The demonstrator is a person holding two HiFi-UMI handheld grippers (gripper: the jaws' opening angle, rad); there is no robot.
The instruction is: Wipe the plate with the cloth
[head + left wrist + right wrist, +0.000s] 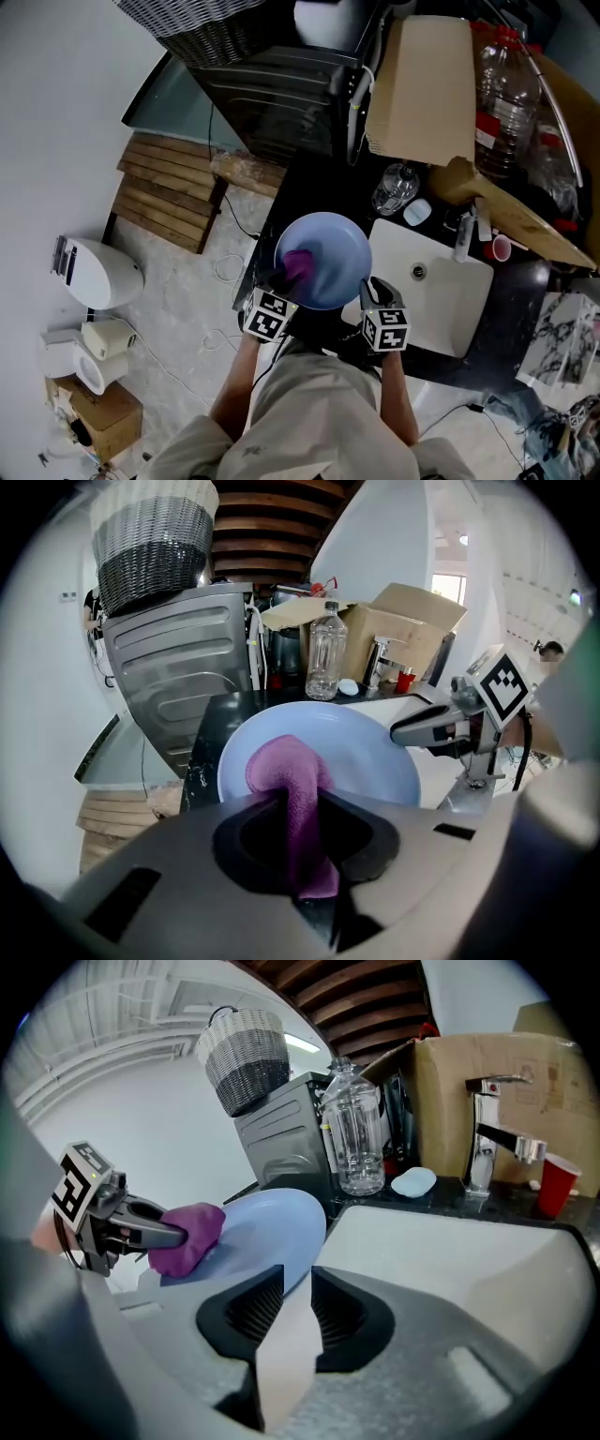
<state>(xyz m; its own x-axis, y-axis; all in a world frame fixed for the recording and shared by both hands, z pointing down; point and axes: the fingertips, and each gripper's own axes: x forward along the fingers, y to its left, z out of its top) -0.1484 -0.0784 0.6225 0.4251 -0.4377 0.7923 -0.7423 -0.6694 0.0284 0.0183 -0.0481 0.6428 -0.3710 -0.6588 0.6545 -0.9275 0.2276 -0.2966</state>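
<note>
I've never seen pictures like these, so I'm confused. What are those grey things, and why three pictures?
A person holds a grabbing tool in each hand. One picture comes from a camera on the person's head, looking down; the other two from cameras riding on each tool. The left tongs pinch a purple cloth against a pale blue plate. The right tongs grip the plate's rim. Nearby are a white sink, a clear bottle and a red cup on the dark counter.

Domestic kitchen or utility corner: white sink [394, 246] with tap [483, 1138] in dark desk [323, 202], grey appliance [178, 677] alongside, wicker basket [155, 546] on top.
</note>
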